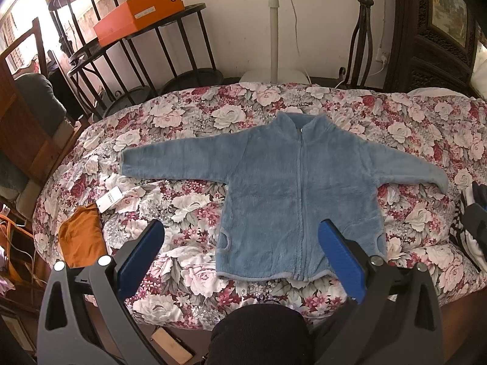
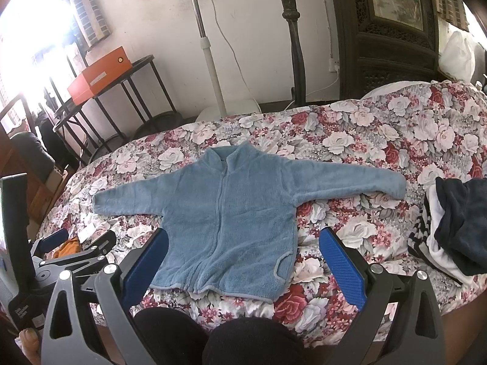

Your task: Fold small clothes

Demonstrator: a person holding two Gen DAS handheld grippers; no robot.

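Note:
A small blue fleece zip jacket [image 1: 292, 182] lies flat, front up, on the floral bedspread [image 1: 188, 200], both sleeves spread out sideways. It also shows in the right wrist view [image 2: 231, 213]. My left gripper [image 1: 240, 237] is open and empty, held above the jacket's lower left hem. My right gripper [image 2: 243, 243] is open and empty, held above the jacket's lower right part. The left gripper [image 2: 79, 240] shows at the lower left of the right wrist view.
An orange garment [image 1: 80, 237] with a paper tag [image 1: 111, 197] lies at the bed's left edge. A pile of dark and white clothes [image 2: 456, 228] sits at the right. A black rack with an orange box [image 1: 140, 12], a fan stand [image 1: 274, 30] and a carved headboard [image 2: 392, 30] stand behind.

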